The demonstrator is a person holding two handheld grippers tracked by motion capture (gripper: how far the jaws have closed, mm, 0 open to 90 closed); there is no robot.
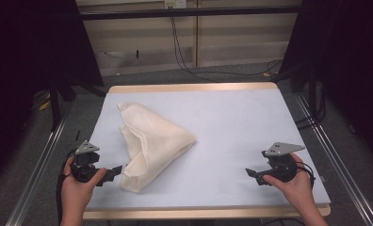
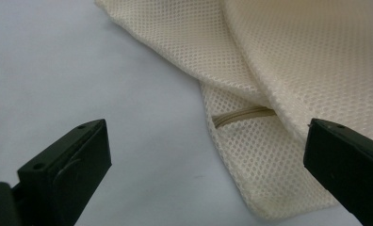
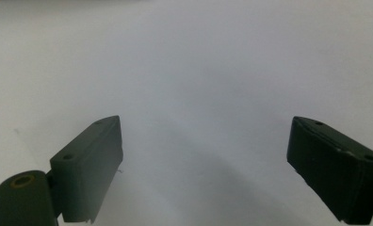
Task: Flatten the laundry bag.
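A cream mesh cloth bag (image 1: 149, 143) lies folded into a rough triangle on the left half of the pale blue table top (image 1: 231, 122). My left gripper (image 1: 115, 173) rests near the front left, pointing right at the bag's near corner, its jaws open. In the left gripper view the mesh bag (image 2: 279, 75) lies just ahead, a beige strap (image 2: 241, 115) peeking from a fold, and nothing sits between the jaws. My right gripper (image 1: 251, 174) is at the front right, open, pointing left over bare table (image 3: 194, 84).
The table has a wooden front edge (image 1: 203, 213) and back edge (image 1: 194, 87). Metal rails (image 1: 337, 155) run along both sides. Black cables (image 1: 184, 56) hang behind the table. Dark curtains (image 1: 29, 52) flank the scene.
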